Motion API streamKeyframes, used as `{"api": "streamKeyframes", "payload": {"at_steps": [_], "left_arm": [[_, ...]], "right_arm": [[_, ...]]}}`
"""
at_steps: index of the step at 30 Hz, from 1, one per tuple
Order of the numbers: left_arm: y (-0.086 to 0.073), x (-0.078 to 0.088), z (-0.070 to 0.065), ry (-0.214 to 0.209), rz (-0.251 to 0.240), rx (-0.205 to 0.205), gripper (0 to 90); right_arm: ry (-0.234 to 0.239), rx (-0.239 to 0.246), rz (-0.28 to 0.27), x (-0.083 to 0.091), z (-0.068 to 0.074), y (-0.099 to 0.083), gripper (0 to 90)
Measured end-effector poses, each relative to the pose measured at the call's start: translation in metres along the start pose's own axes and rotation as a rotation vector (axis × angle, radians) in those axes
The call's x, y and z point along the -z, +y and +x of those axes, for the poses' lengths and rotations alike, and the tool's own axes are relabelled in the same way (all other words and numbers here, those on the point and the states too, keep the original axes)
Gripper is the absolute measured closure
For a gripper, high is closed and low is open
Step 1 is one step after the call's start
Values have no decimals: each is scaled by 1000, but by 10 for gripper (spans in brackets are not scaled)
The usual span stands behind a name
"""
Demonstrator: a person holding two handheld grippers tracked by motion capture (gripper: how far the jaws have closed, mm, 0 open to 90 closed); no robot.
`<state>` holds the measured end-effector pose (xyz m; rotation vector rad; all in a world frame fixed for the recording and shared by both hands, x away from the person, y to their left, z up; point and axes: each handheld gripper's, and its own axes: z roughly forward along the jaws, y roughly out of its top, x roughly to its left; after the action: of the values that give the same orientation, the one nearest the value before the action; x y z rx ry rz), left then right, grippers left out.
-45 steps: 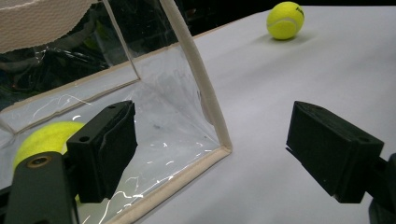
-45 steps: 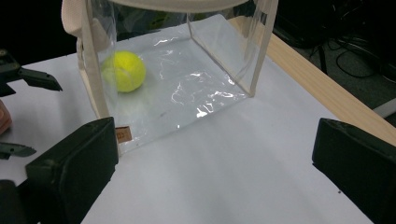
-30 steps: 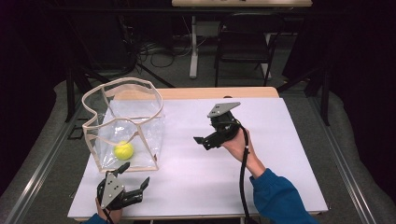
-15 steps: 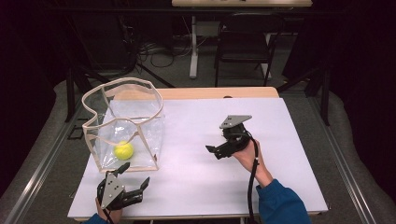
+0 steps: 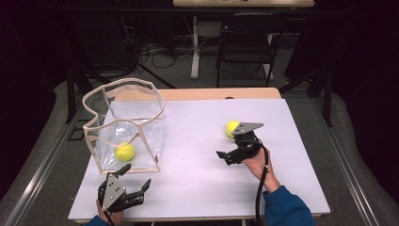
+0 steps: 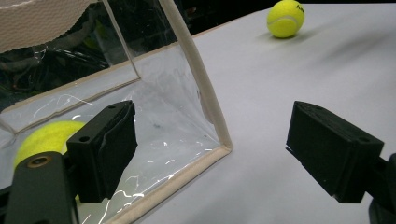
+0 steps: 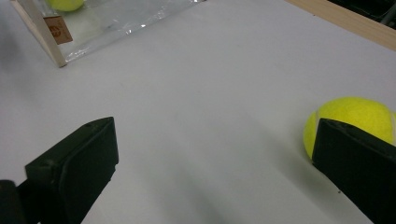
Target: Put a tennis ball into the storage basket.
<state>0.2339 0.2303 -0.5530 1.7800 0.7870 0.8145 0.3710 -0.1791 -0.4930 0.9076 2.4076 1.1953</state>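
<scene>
1. bright table [image 5: 197,155], dark surroundings.
2. soft shadow right of the far ball [image 6: 286,17].
3. glare flecks on the bag [image 6: 154,116].
4. near jaws blurred.

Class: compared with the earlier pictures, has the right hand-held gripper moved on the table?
Yes. The right hand-held gripper has moved away from the clear bag, toward the table's right and near edge.

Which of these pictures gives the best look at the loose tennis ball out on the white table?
The left gripper view: the loose tennis ball sits whole and unobstructed. In the right gripper view a black jaw covers part of it; in the high view the right gripper plate hides half.
</scene>
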Motion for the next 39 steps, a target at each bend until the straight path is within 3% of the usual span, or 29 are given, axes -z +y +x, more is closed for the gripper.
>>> {"api": "streamKeyframes", "payload": {"at_steps": [5, 27, 39], "left_arm": [[0, 0, 0, -1, 1, -1, 159], [1, 0, -1, -5, 1, -4, 159], [1, 0, -2, -6, 2, -10, 159]], "right_arm": [[-20, 7, 16, 3, -1, -6, 0], [-64, -49, 28, 7, -23, -20, 0], [-79, -56, 46, 5, -26, -23, 0]]}}
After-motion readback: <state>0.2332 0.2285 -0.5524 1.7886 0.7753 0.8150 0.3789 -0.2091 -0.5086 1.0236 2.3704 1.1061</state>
